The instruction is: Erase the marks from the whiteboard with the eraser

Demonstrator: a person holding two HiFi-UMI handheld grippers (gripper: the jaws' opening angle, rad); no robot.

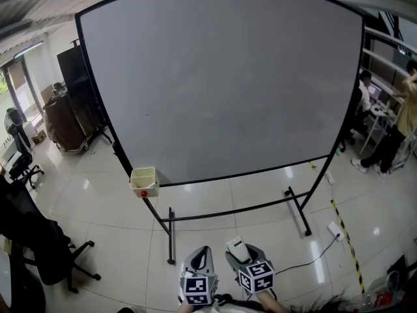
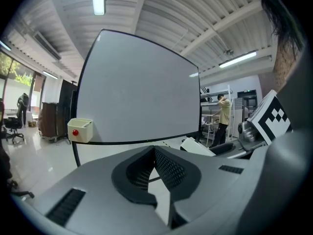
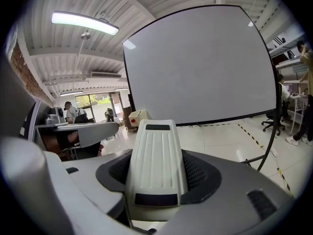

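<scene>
The eraser [image 3: 156, 165], a white ribbed block with a dark strip at each end, is clamped between the jaws of the right gripper [image 1: 242, 254]. It is held near and low, well apart from the whiteboard [image 1: 221, 77], which shows a plain pale face in a black frame. The left gripper [image 2: 154, 153] is held beside it, jaws pressed together on nothing. Only black-and-white square markers are carried on the cubes [image 1: 198, 289]. A cream box [image 1: 144, 180] with a red dot hangs at the whiteboard's lower left corner.

We see bright, even light from long ceiling tube lamps [image 3: 85, 23]; the glossy pale floor tiles [image 1: 215, 194] mirror it softly. Fisheye distortion bows every edge, and corners go black.
</scene>
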